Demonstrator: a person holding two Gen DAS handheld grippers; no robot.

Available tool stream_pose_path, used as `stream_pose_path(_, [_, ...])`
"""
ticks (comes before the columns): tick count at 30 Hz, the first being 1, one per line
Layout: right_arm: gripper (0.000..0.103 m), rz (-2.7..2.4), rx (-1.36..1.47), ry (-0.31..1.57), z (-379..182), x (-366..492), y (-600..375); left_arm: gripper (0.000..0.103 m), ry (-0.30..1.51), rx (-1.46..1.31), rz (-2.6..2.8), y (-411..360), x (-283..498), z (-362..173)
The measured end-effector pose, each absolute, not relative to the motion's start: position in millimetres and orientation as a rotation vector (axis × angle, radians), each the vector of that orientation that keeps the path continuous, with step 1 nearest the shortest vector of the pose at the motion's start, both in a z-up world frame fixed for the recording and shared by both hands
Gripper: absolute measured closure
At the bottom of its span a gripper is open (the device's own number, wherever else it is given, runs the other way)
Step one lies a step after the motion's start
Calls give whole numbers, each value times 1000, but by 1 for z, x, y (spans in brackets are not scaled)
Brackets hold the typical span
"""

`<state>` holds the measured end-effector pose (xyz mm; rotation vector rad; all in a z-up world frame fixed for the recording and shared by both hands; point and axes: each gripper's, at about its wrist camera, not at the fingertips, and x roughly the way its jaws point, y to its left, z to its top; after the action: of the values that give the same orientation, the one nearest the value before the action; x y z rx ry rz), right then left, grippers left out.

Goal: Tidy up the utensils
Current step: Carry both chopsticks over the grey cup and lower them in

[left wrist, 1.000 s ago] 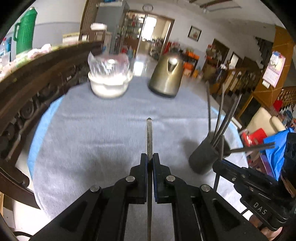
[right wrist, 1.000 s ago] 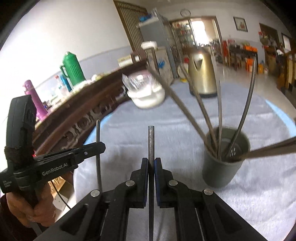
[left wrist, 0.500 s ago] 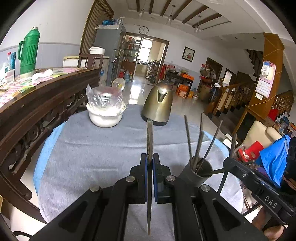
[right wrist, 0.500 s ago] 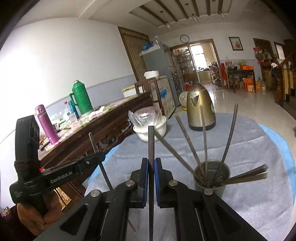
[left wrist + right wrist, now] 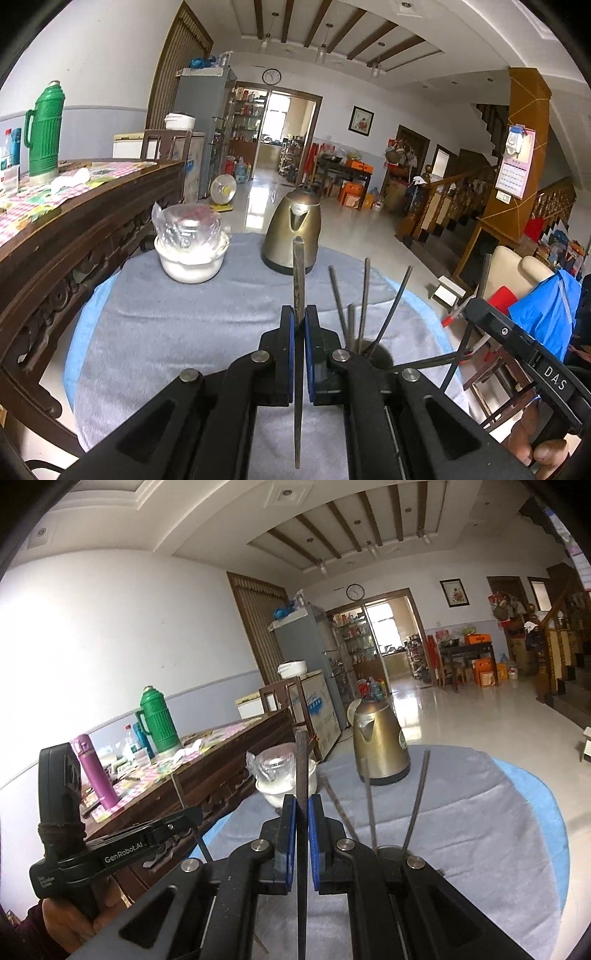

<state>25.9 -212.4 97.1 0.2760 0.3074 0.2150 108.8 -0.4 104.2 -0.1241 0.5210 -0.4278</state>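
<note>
My left gripper (image 5: 299, 317) is shut on a dark metal chopstick (image 5: 298, 273) that stands upright between its pads. My right gripper (image 5: 302, 805) is shut on another dark chopstick (image 5: 300, 760), also upright. A dark round holder (image 5: 373, 352) with several chopsticks (image 5: 364, 299) leaning in it stands on the grey cloth just right of my left gripper, mostly hidden behind it. In the right wrist view the holder (image 5: 388, 849) sits just beyond my right gripper, its chopsticks (image 5: 417, 797) fanned out. The right gripper also shows in the left wrist view (image 5: 476, 314), the left one in the right wrist view (image 5: 192, 816).
A brass kettle (image 5: 293, 230) and a white bowl covered in plastic wrap (image 5: 190, 245) stand at the far side of the round grey-clothed table (image 5: 166, 332). A dark carved wooden sideboard (image 5: 55, 236) with a green thermos (image 5: 44, 129) runs along the left.
Both grippers have risen and tilted up with their chopsticks; the table and holder have dropped lower in both views. The holder now sits close under the grippers.
</note>
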Motion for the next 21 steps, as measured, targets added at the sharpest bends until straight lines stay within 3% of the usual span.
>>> stream_pose_path(21, [96, 207, 304, 178, 158, 25, -261, 98, 421, -55, -455, -57, 115, 157])
